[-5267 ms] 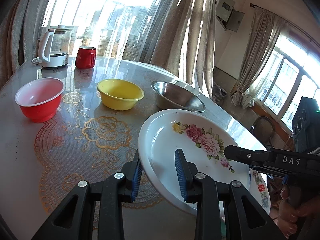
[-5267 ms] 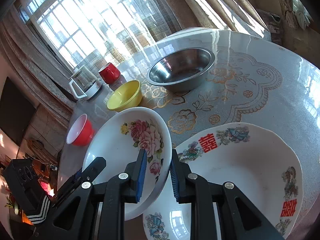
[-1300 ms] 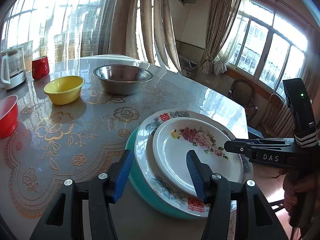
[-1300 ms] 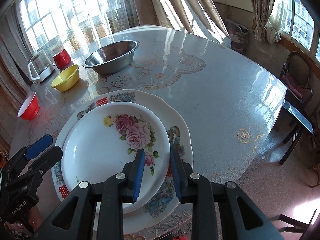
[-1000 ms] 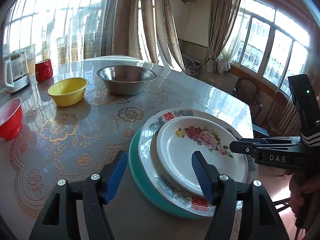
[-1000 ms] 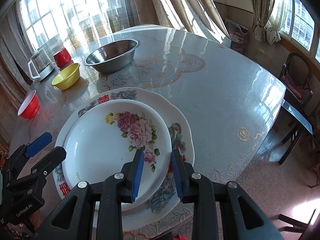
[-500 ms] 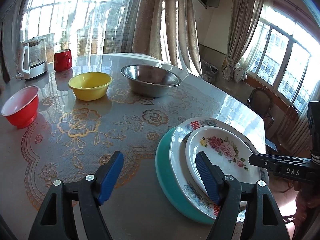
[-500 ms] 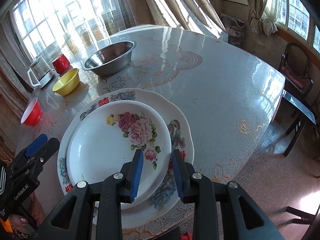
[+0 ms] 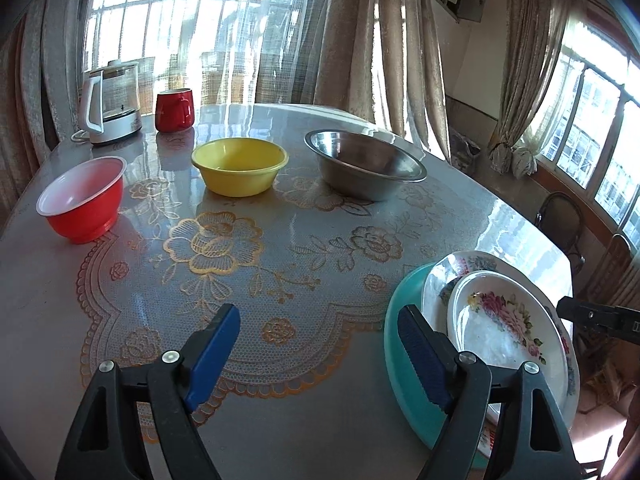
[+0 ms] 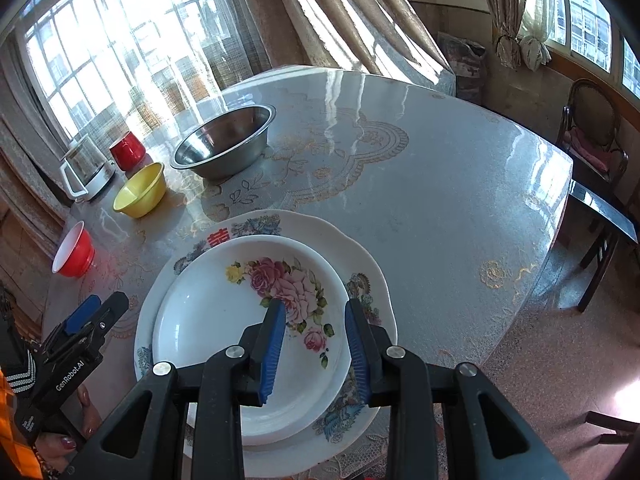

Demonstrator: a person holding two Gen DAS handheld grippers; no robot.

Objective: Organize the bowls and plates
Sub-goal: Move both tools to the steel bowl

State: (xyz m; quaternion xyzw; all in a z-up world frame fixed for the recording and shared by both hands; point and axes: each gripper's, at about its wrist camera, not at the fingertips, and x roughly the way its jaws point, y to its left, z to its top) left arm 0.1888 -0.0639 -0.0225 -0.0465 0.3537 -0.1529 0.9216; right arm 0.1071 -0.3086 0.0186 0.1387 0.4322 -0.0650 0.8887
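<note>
A white rose plate (image 10: 224, 320) lies on a larger patterned plate (image 10: 360, 264), which lies on a teal plate (image 9: 404, 344) near the table's front edge. The rose plate also shows in the left wrist view (image 9: 500, 320). A red bowl (image 9: 82, 200), a yellow bowl (image 9: 239, 166) and a steel bowl (image 9: 364, 164) stand in a row farther back. My left gripper (image 9: 320, 348) is open and empty, above the table just left of the stack. My right gripper (image 10: 316, 340) is open and empty, just above the rose plate's near rim.
A glass kettle (image 9: 112, 100) and a red mug (image 9: 174, 110) stand at the far left of the round table (image 10: 460, 184). A wooden chair (image 10: 592, 128) stands beyond the table's right side. Curtains and windows surround the room.
The rose plate went from held between both grippers to lying on the stack. My left gripper has swung left off the stack and opened wider. My right gripper has opened.
</note>
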